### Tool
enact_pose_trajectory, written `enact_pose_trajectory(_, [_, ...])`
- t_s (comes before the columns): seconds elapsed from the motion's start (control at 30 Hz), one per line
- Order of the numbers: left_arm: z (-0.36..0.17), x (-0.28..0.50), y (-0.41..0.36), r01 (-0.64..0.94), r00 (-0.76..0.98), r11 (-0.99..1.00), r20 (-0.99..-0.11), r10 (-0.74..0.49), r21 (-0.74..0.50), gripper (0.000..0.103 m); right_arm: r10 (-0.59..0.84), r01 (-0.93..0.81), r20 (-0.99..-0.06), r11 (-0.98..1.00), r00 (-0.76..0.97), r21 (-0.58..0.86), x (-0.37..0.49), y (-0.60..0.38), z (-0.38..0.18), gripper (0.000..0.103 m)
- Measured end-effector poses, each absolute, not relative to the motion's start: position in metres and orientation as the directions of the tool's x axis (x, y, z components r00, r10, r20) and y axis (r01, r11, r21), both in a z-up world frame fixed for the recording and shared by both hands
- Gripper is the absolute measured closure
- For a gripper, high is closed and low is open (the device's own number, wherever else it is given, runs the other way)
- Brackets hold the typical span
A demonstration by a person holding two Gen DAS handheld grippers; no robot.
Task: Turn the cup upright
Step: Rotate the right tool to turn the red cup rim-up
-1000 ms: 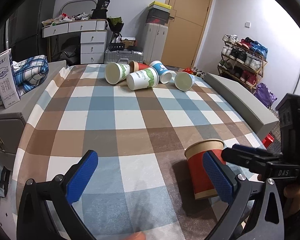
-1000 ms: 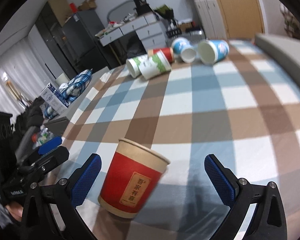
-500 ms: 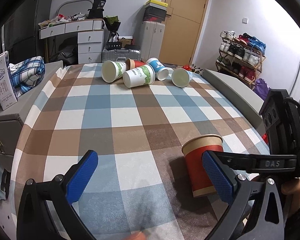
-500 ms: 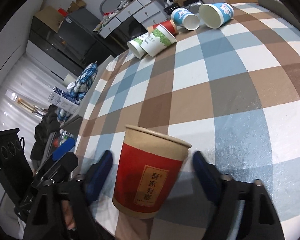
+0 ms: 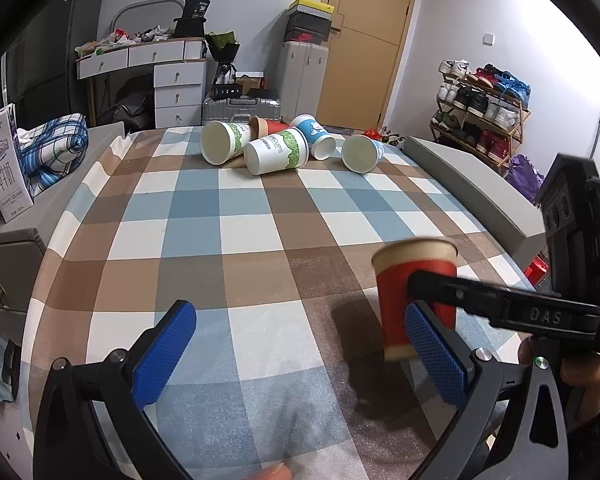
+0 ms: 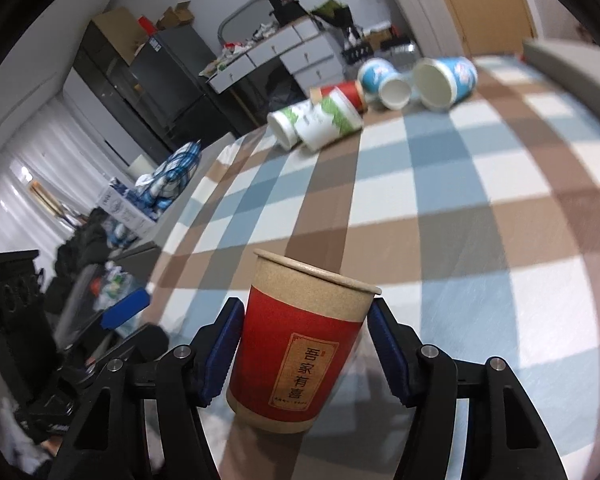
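- Holding the red cup (image 6: 300,348) mouth-up in the right tongs (image 6: 304,356); both blue pads press its sides, and it sits near the front edge of the checked bench (image 6: 480,208).
- We judge the base barely off the cloth; we lower level, then release.
- Left tongs (image 5: 296,356) gape wide, empty; we keep them apart.
- Five cups (image 5: 276,152) lie at the far end.
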State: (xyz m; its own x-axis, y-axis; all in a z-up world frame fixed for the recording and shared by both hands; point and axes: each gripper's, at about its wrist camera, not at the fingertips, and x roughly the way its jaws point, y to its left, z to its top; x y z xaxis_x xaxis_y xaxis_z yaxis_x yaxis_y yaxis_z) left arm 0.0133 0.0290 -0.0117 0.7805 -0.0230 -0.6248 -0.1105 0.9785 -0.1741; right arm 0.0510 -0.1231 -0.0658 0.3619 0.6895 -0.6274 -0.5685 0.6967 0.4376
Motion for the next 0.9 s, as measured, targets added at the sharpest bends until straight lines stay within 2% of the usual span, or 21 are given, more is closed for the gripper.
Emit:
enact_pose_trajectory(0.6, [-0.022,0.018,0.043,-0.148,0.761,0.973,-0.649,-0.003,-0.178,0.001,0.525,-0.577,-0.581,0.809,0.622,0.113,0.067,-0.082,-0.047,0.04])
enact_pose_trajectory(0.9, [-0.021,0.017,0.038,-0.135,0.763,0.977,-0.647,-0.006,-0.168,0.001,0.5,-0.619,-0.607,0.785,0.617,0.018,0.051,-0.081,-0.062,0.041])
